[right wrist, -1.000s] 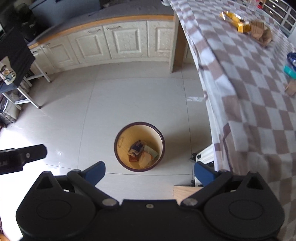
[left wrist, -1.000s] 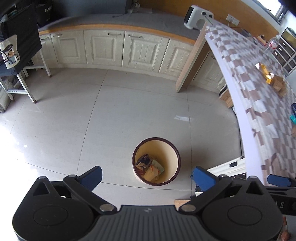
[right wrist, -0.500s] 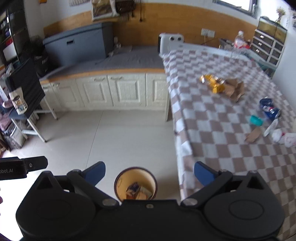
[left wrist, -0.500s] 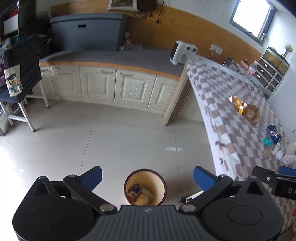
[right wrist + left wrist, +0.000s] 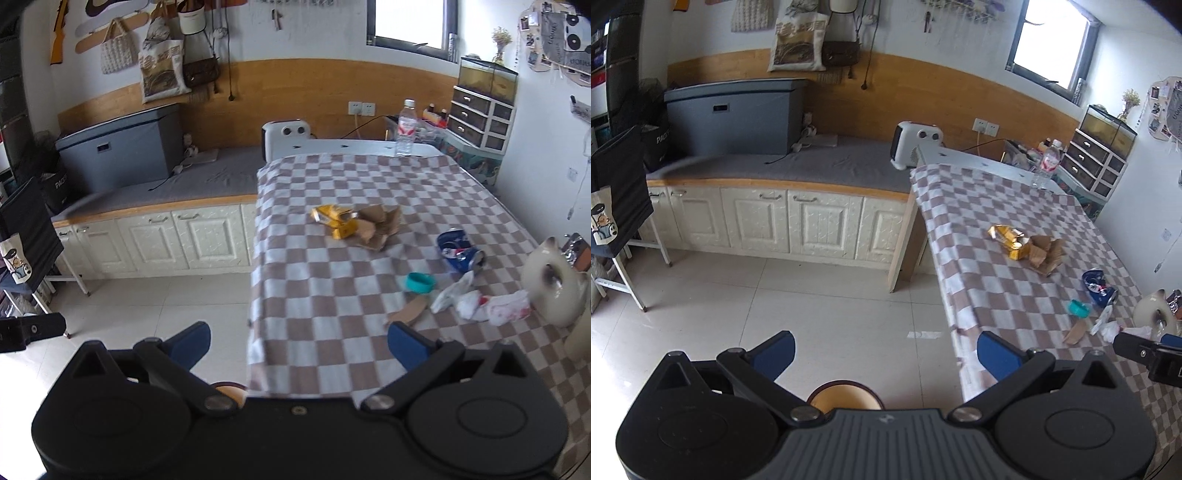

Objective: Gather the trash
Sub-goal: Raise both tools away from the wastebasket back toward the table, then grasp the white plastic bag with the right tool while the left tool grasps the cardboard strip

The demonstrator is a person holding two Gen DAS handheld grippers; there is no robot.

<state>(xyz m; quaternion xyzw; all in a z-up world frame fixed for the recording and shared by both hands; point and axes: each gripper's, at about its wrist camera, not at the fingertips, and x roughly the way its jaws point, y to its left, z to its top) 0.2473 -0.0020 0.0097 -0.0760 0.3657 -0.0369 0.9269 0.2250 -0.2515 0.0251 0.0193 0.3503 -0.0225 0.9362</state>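
Note:
Trash lies on the checked tablecloth [image 5: 332, 295]: a yellow wrapper [image 5: 334, 218] with brown crumpled paper [image 5: 380, 225], a crushed blue can [image 5: 460, 251], a teal lid [image 5: 419, 282], a brown cardboard scrap [image 5: 408, 312] and white crumpled plastic [image 5: 480, 302]. The same pieces show in the left wrist view, the yellow wrapper [image 5: 1008, 236] farthest. The bin [image 5: 844, 395] stands on the floor, mostly hidden under my left gripper [image 5: 886, 349]. Both the left gripper and my right gripper [image 5: 299, 345] are open and empty, above the table's near edge.
A white ceramic cat [image 5: 554, 284] stands at the table's right edge beside the plastic. A water bottle [image 5: 404, 127] and a white heater [image 5: 286, 134] stand at the far end. Cream cabinets [image 5: 798, 225] line the back wall. A rack with a dark bag [image 5: 617, 192] stands left.
Both grippers have tilted up from looking down into the bin to looking across the room and table. The bin has slid to the bottom edge of both views.

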